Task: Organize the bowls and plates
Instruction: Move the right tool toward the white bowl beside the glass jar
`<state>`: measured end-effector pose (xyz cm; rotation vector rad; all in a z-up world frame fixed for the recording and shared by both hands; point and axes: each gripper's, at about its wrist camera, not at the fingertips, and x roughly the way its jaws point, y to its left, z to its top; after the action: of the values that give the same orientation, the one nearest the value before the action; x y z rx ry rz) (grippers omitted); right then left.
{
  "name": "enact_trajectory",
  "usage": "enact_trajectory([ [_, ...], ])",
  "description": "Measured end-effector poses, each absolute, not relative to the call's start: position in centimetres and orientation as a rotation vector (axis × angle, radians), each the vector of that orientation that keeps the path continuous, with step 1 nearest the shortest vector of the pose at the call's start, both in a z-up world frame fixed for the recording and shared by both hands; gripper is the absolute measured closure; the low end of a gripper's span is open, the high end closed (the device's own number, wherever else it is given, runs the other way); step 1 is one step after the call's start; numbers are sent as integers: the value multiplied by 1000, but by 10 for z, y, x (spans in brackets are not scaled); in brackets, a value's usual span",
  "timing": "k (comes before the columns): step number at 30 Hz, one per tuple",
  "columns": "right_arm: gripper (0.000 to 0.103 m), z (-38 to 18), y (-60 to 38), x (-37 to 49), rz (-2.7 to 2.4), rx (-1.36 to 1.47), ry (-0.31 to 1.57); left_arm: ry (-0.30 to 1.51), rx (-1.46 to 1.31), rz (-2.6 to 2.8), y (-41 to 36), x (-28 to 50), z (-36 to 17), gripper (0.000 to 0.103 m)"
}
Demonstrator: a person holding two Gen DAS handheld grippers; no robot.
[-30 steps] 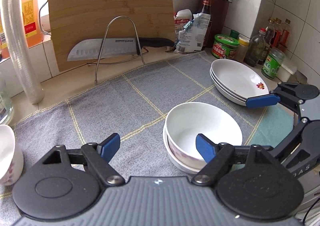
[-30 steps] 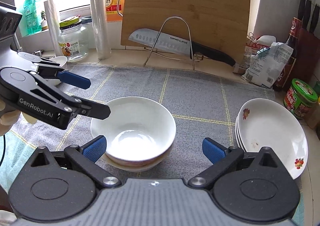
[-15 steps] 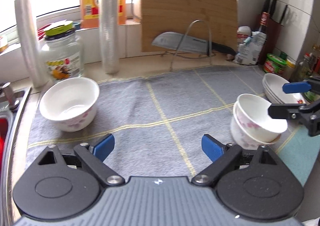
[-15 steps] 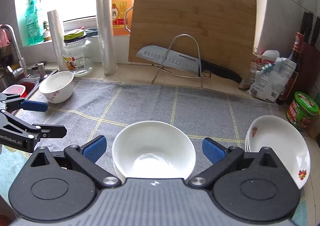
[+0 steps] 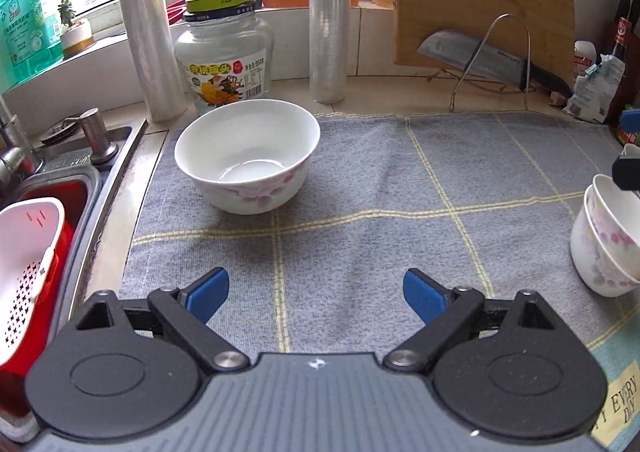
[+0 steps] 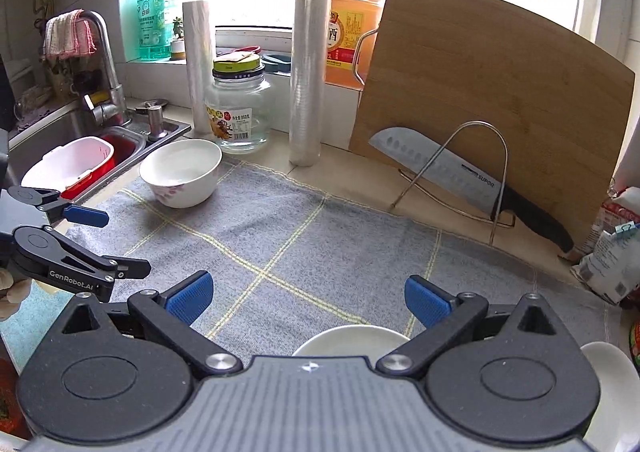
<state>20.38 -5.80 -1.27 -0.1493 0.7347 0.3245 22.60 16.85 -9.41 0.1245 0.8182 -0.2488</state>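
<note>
You're lining up on the lone bowl [image 5: 248, 160] at the mat's [image 5: 400, 188] sink-side corner — your left gripper [image 5: 316, 294] is spread wide and empty, well short of it. Next, bring one finger inside the rim. The right gripper [image 6: 306, 298] is wide and empty too — the stacked bowls [image 5: 608, 236] are cut off.

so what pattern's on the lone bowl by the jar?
Pink floral print on white bowl; clearest in left wrist view.

Black gripper [image 5: 316, 290], blue pads [image 5: 210, 290]
</note>
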Motion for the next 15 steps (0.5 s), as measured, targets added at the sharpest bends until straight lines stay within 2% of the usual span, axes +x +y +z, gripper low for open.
enact_trajectory([
  [10,0,-16,-11,251,281,-129,816,854,172,-382,193,269,-120,9],
  [15,0,-23,21,276,301,-162,835,842,191,-421,195,276,-124,1],
])
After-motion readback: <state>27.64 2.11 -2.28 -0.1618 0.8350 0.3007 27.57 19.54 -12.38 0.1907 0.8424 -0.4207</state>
